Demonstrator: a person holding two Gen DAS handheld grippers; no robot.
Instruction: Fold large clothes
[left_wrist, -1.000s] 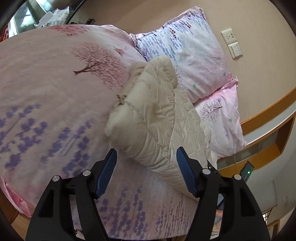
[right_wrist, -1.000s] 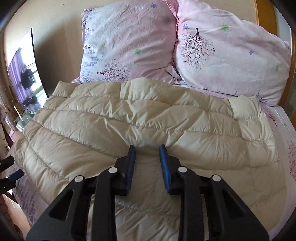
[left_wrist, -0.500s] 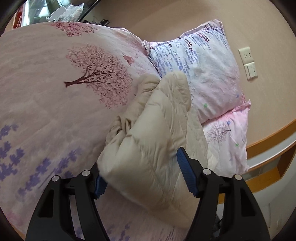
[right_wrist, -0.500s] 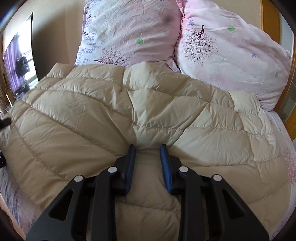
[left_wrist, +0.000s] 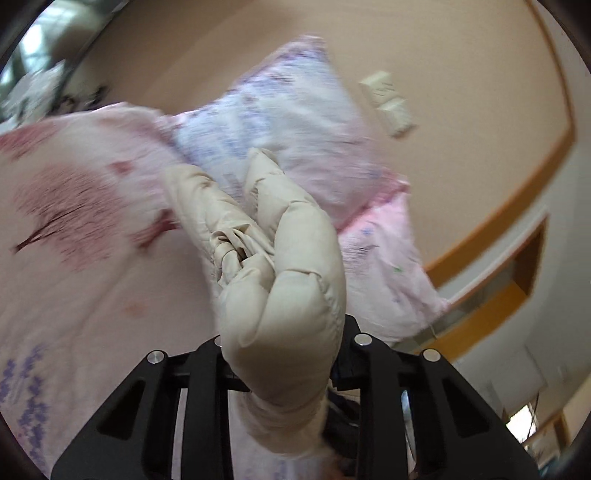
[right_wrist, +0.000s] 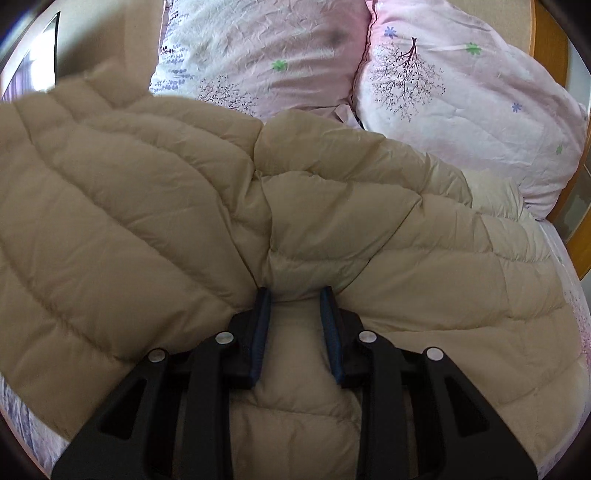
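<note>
A beige quilted down jacket (right_wrist: 184, 221) lies spread over the bed and fills most of the right wrist view. My right gripper (right_wrist: 295, 295) is shut on a pinched fold of the jacket near its middle. In the left wrist view my left gripper (left_wrist: 284, 343) is shut on a bunched end of the same jacket (left_wrist: 288, 295), which is lifted above the bed and hides the fingertips. The left wrist view is blurred by motion.
Two pink floral pillows (right_wrist: 258, 48) (right_wrist: 461, 103) lean against the headboard behind the jacket. The pink floral bedspread (left_wrist: 74, 240) lies under it. A wall socket (left_wrist: 388, 99) and a wooden shelf (left_wrist: 517, 288) are at the right.
My left gripper closed on the jacket's end and lifted it off the bed. The jacket's left side has risen in the right wrist view. My right gripper kept its grip.
</note>
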